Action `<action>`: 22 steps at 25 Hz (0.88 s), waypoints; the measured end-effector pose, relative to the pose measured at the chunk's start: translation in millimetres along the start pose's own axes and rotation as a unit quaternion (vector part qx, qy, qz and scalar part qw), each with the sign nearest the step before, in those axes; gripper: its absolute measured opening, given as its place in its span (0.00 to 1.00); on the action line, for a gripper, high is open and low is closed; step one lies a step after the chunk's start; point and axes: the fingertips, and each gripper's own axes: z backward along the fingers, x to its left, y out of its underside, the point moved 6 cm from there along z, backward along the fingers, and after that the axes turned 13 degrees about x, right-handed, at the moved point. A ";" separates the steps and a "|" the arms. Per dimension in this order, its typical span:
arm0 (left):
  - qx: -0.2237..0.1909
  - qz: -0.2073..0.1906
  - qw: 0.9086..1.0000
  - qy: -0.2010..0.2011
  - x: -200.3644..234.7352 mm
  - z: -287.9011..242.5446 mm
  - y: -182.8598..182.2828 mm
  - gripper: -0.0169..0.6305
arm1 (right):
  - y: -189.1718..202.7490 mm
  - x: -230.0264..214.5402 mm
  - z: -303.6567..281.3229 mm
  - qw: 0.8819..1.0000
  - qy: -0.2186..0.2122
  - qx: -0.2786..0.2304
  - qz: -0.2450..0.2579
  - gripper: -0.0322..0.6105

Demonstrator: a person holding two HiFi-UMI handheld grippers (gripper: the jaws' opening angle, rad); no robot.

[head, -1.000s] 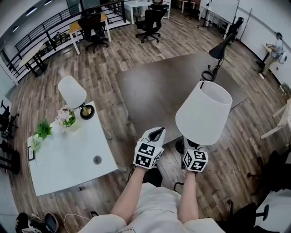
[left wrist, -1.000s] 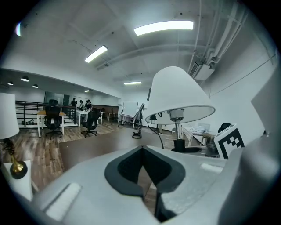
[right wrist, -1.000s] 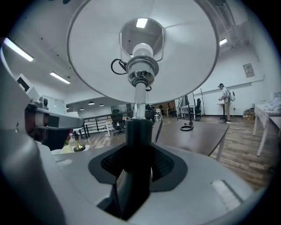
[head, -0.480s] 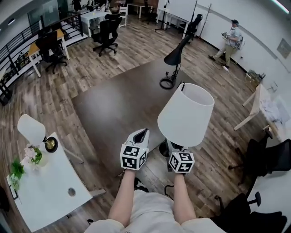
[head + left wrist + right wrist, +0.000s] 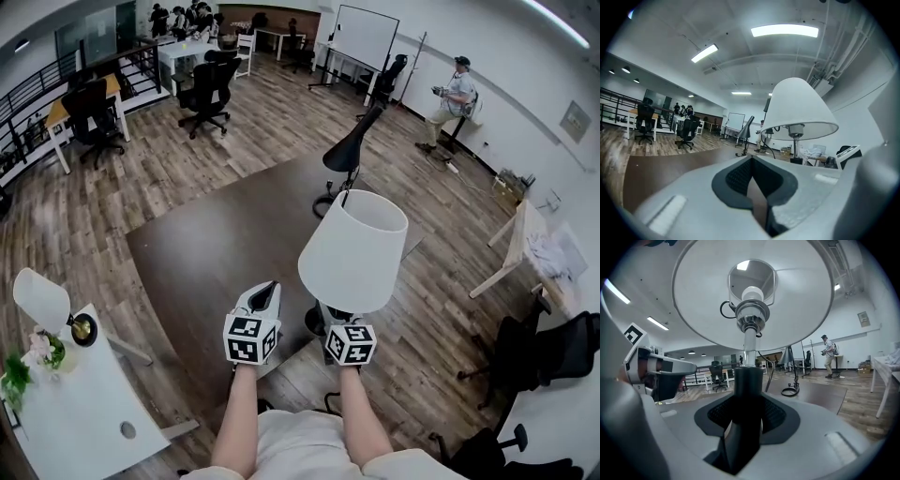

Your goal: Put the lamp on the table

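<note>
Your right hand-held gripper (image 5: 333, 322) holds the lamp (image 5: 353, 248) upright by its dark stem. Your left hand-held gripper (image 5: 263, 292), just left of the lamp, has its jaws together and empty.

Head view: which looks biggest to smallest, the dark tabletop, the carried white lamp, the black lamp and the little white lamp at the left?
1. Dark tabletop.
2. Carried white lamp, though it is nearest the camera.
3. Black lamp and little white lamp: too alike to rank.
</note>
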 end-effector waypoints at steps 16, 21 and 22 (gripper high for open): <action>0.024 0.021 0.992 -0.125 8.2 -12.4 15.2 0.03 | -49.3 -3.8 -124.2 0.989 -0.137 0.009 0.050 0.32; 0.021 0.058 0.982 -0.178 4.0 -22.3 23.4 0.03 | -46.0 3.9 -166.8 0.976 -0.204 0.033 0.071 0.32; 0.023 0.065 0.980 -0.188 0.8 -24.5 27.6 0.03 | -42.6 5.1 -174.5 0.972 -0.217 0.038 0.077 0.32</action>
